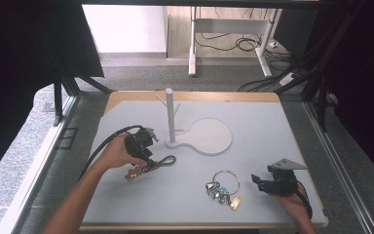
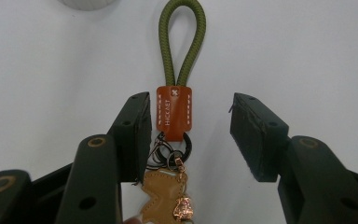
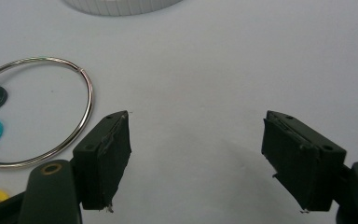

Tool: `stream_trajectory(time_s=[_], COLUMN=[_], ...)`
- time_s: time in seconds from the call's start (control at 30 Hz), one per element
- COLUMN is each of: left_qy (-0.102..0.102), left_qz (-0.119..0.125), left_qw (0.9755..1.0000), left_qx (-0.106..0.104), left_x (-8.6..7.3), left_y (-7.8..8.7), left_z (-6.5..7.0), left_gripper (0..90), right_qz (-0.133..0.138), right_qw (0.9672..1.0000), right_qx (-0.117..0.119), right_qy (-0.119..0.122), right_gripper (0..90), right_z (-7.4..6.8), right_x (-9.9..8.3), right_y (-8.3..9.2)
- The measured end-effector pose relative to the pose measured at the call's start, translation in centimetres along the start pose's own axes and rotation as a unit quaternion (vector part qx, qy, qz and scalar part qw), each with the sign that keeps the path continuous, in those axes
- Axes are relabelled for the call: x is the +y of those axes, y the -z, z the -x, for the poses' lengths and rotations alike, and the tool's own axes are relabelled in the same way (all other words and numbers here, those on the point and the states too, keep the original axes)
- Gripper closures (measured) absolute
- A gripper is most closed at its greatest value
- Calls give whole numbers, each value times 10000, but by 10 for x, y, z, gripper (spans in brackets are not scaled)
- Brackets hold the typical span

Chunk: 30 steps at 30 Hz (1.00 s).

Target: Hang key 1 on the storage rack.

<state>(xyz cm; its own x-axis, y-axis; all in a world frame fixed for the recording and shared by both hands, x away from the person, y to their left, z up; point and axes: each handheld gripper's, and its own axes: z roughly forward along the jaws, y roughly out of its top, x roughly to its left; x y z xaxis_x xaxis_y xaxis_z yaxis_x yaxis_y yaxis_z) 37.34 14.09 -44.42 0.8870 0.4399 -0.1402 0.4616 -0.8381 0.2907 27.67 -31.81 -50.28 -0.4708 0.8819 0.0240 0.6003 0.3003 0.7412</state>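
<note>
White stand [image 1: 170, 117] blocks table centre; bare table [image 1: 272, 131] right.

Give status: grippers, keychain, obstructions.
Left gripper open, straddling green-loop keychain, pads not touching. Right gripper open, idle beside key ring. Nothing in the way.

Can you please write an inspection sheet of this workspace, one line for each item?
Surface: pale grey table top, wooden edge.
Job's things: green cord keychain with brown leather tab, lying flat; white peg stand on round base, bare.
Clutter: large metal ring with coloured key tags.
Grippers: left gripper open around the tab, right pad apart; right gripper open, nothing between.
Cables: black cable trailing from left gripper.
Surroundings: floor cables, desk legs.
</note>
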Motion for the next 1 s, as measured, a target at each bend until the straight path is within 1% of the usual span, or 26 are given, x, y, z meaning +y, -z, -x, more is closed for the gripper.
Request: stream_trajectory(time_s=[0.03, 0.17, 0.27, 0.3, 0.43, 0.47, 0.5, 0.57, 0.6, 0.67, 0.8, 0.9, 1.0], left_qy=[16, -55, -2, -25, -4, -60, -56, -15, -54, -48, -33, -50, -53], left_qz=[-22, -249, -314, -347, -440, -507, -536, -552, -583, -634, -652, -717, -734], left_qw=[10000, 9997, 9995, 9994, 9990, 9987, 9985, 9984, 9983, 9980, 9979, 9974, 9972], left_qx=[2, 11, -23, -26, -56, -92, -101, -76, -68, -13, 11, 40, 105], left_x=[1, 4, 6, 6, 8, 8, 8, 9, 9, 9, 10, 11, 13], left_y=[-2, -11, -17, -19, -24, -26, -27, -30, -30, -32, -36, -38, -41], left_z=[0, -1, -1, -2, -3, -4, -4, -4, -5, -6, -7, -7, -5], left_gripper=[496, 502, 520, 527, 563, 575, 579, 582, 582, 583, 589, 603, 613], right_qz=[-3, -9, -22, -31, -41, -37, -43, -56, -59, -76, -101, -104, -64], right_qw=[10000, 10000, 10000, 10000, 10000, 10000, 10000, 10000, 10000, 10000, 9999, 9999, 9999], right_qx=[-5, -11, -17, -16, -12, -17, -18, -13, -12, -14, -10, -11, 109], right_qy=[10, 2, 16, 19, 25, 21, 19, 33, 41, 60, 82, 80, 5], right_gripper=[238, 238, 239, 238, 238, 238, 239, 239, 239, 239, 239, 239, 240], right_z=[0, 0, 0, 0, 0, 0, -1, -1, -2, -2, -3, -3, -3], right_x=[0, 0, -1, -1, -1, -1, -1, -1, -1, -1, -2, -2, -1], right_y=[0, 0, -1, -1, -1, -1, -1, -2, -2, -3, -4, -4, -2])
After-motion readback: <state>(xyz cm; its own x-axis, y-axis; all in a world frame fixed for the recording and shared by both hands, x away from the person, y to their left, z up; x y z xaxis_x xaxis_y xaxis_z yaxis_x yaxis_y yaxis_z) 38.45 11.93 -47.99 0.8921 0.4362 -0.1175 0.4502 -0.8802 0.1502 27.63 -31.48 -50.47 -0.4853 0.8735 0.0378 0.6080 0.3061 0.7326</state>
